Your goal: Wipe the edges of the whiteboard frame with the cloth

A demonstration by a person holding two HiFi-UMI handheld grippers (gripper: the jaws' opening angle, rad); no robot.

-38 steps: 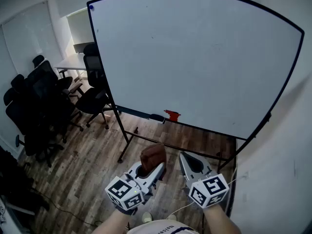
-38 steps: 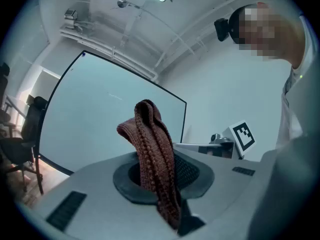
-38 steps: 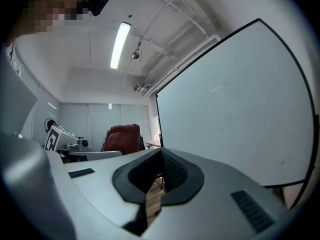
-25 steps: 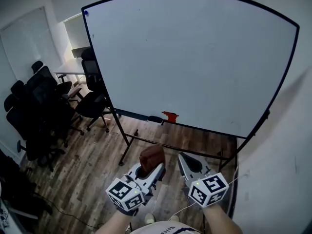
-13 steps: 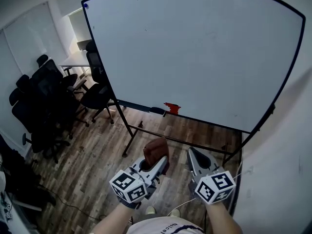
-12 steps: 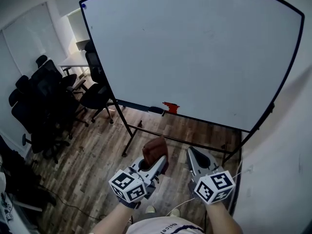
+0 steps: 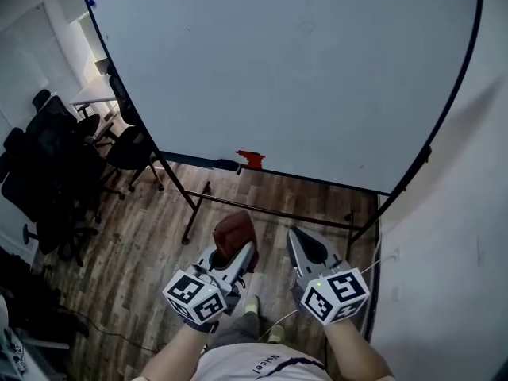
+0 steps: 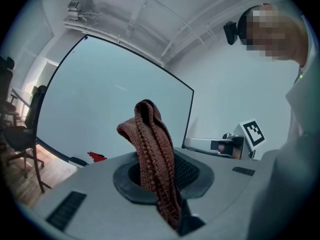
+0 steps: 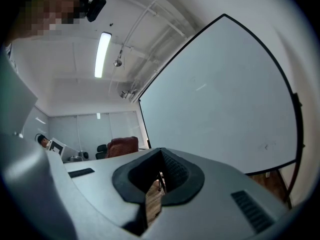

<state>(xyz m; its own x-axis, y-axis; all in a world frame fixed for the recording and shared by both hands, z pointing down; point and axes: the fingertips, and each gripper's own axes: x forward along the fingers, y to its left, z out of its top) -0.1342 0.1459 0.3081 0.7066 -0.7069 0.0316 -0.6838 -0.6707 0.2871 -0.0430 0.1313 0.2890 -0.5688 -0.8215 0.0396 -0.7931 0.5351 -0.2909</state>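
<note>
The whiteboard [image 7: 286, 70] stands upright ahead of me in a thin black frame [image 7: 453, 94], with a red item [image 7: 251, 159] on its bottom ledge. My left gripper [image 7: 236, 249] is held low in front of the board, shut on a brown knitted cloth [image 7: 234, 230] that sticks up from its jaws. In the left gripper view the cloth [image 8: 152, 149] rises from the left gripper [image 8: 161, 180] against the board [image 8: 105, 109]. My right gripper [image 7: 305, 248] is beside it, shut and holding nothing; the right gripper view shows the right gripper [image 9: 159, 182] below the board [image 9: 220, 104].
Several black office chairs [image 7: 48, 153] and a white table [image 7: 89, 96] stand at the left. The board's black stand legs [image 7: 193, 210] rest on the wooden floor [image 7: 143, 252]. A white wall [image 7: 452, 260] runs close along the right.
The head view has shifted: the board fills more of the picture and its left edge lies further left. Both grippers keep their pose below it, with the cloth still held.
</note>
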